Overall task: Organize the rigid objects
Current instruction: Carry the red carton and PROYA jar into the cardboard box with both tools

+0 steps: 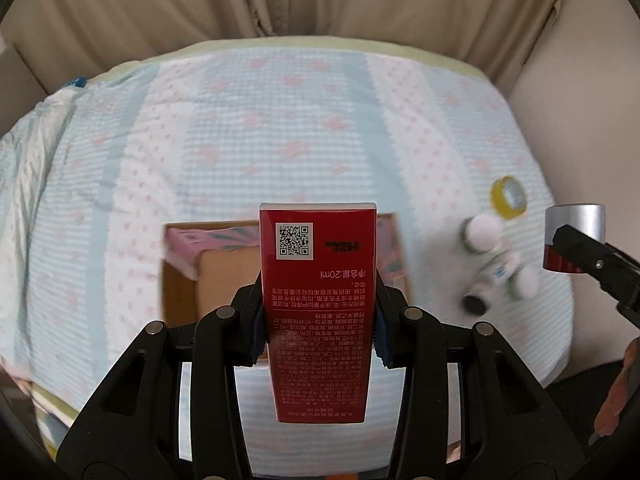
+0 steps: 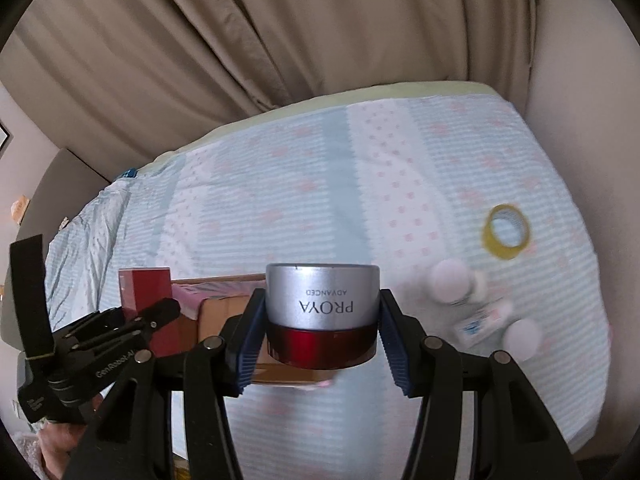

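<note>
A tall red cardboard box with small white writing [image 1: 318, 300] is pinched between the blue pads of the left gripper [image 1: 318, 332]. It is held upright, up in the air above the open brown cardboard box [image 1: 218, 276] that sits on the bed with the blue and pink dotted cover [image 1: 240, 128]. A round jar with a silver lid and a dark red bottom [image 2: 322, 316] is squeezed by the right gripper [image 2: 322, 334]; its jaws are pressed onto the sides of the jar, and the word on the lid is seen upside down.

The red box is gripped only at its middle, so it could be tipped or twisted if it is bumped on the brown box's wall. It could then be dropped outside.

The jar is smooth and round. It could be slipped out of the pads if it is swung fast, and it might be rolled off the bed.

Both grippers are close together over the same brown box. They could be knocked into each other if both things are put down at once.

Small white bottles with round caps [image 2: 472, 300] and a yellow ring of tape [image 2: 507, 232] are lying near the right edge of the bed. They could be nudged over the edge by a careless pass.
</note>
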The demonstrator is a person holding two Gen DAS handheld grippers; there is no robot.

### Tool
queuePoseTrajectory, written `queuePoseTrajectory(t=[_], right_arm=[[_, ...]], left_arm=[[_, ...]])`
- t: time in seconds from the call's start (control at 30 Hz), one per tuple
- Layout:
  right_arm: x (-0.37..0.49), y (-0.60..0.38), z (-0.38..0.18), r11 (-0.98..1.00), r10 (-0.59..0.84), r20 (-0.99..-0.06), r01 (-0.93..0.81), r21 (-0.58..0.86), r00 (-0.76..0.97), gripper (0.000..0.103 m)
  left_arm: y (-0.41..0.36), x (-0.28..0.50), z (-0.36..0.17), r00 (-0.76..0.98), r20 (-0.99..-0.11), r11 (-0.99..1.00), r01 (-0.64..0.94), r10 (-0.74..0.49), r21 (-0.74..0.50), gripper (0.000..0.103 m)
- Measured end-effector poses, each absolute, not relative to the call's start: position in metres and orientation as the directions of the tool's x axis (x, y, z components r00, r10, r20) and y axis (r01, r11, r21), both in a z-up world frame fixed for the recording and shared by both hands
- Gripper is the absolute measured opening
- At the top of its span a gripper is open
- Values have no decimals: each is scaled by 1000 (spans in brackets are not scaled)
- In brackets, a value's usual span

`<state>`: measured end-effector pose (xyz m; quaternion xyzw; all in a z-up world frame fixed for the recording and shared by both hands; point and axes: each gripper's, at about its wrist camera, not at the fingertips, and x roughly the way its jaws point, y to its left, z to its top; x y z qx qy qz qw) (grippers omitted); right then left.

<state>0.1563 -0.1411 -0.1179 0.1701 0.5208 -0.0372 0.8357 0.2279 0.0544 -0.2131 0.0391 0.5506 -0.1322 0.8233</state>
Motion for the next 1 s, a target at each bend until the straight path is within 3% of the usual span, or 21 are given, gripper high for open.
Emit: queuePoseTrajectory(t=[0.33,1.0], right_arm=[[186,-34,-179,950,134,-928,222,220,347,50],[230,3,-357,994,110,-992,6,110,69,50]], left_arm=[[136,262,-288,254,-962,960,278,-102,-28,38],[128,313,-427,93,-994,933,350,61,90,38]])
